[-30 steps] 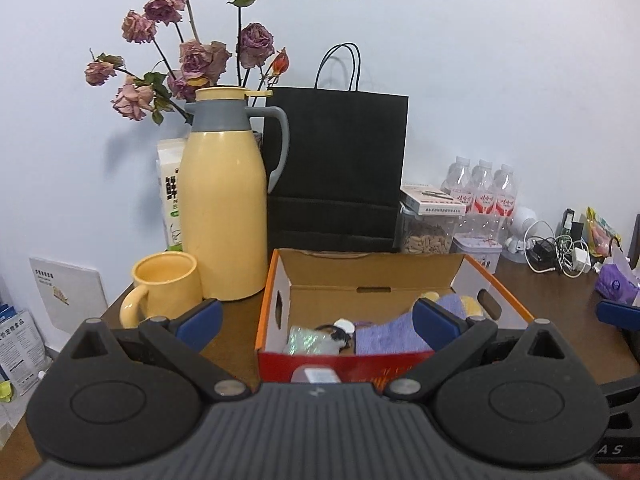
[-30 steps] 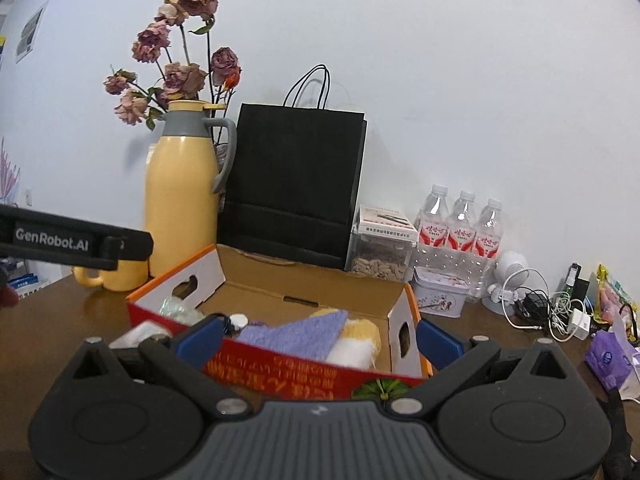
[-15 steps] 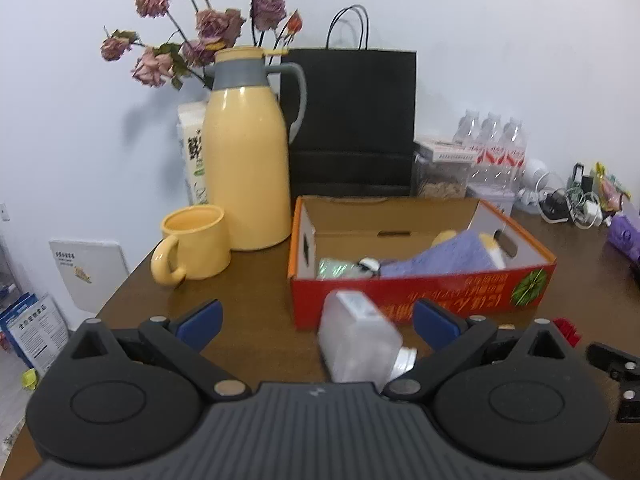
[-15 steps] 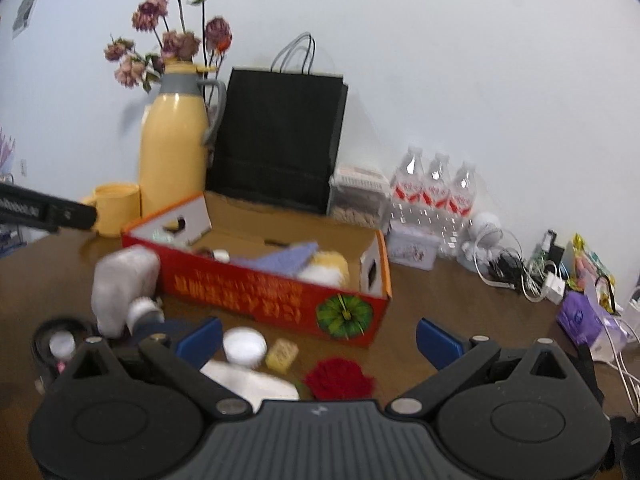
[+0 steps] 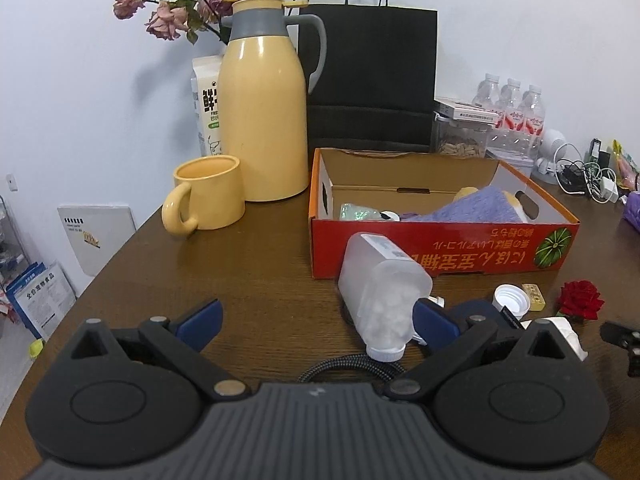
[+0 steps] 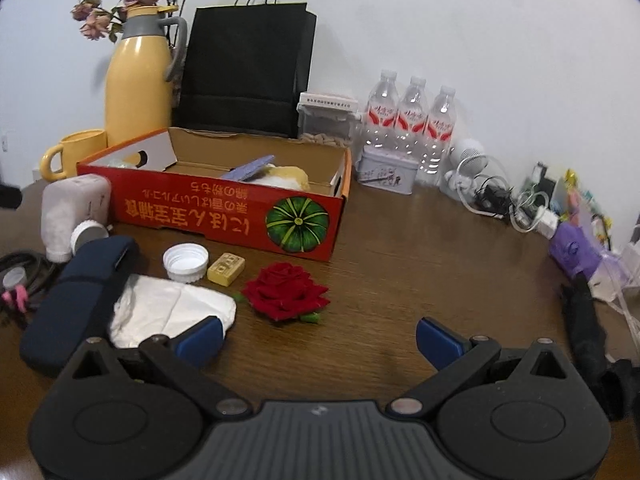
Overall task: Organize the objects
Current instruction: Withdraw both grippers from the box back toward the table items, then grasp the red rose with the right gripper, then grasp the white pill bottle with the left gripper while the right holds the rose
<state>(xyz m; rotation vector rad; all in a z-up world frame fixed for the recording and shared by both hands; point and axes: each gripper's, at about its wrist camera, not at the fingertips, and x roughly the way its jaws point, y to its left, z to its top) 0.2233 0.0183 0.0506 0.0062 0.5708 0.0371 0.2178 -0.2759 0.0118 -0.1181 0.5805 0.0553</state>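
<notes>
The left hand-held gripper [image 5: 316, 318] is held low over the brown surface [image 5: 256, 276], level and aimed toward the back wall, its blue fingertips spread wide with nothing between them. A translucent plastic bottle [image 5: 380, 292] lies tipped on its side at lower centre of the left view, cap end toward the camera, just in front of the red cardboard box [image 5: 444, 254] and close to the right fingertip. The box is seen at centre right, holding a purple cloth [image 5: 468, 210]. A yellow mug [image 5: 208, 198] and a yellow thermos jug [image 5: 262, 112] stand at upper left of it.

The right hand-held gripper [image 6: 318, 338] is likewise held low and level, its jaws wide apart and empty. In the right view a red rose [image 6: 286, 290] lies at centre on the surface, just ahead of the gripper. A white bottle cap [image 6: 185, 261] and a small yellow block [image 6: 226, 269] lie left of it, near the box front. A crumpled white tissue [image 6: 172, 310] is seen beside the left fingertip.
</notes>
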